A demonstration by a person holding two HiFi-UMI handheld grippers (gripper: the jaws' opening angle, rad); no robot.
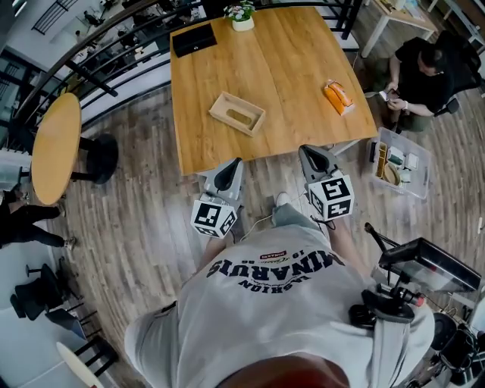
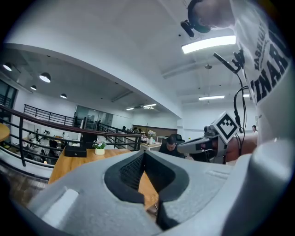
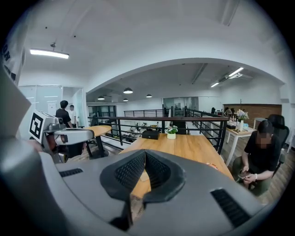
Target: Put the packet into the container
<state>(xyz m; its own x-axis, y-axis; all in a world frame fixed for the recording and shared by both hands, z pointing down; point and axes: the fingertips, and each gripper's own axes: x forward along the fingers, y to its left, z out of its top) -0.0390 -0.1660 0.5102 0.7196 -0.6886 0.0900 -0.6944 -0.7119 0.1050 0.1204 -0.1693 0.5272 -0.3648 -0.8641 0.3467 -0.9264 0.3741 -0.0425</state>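
An orange packet lies on the right side of the wooden table; the right gripper view shows a sliver of that packet. Near the table's middle sits a shallow wooden container, with nothing in it that I can see. Both grippers hang in the air just short of the table's near edge. My left gripper points at that edge below the container, its jaws shut on nothing. My right gripper is shut and holds nothing, well short of the packet.
A black box and a small flower pot stand at the table's far end. A person sits at the table's right, beside a clear bin on the floor. A round table stands at the left, camera gear at the lower right.
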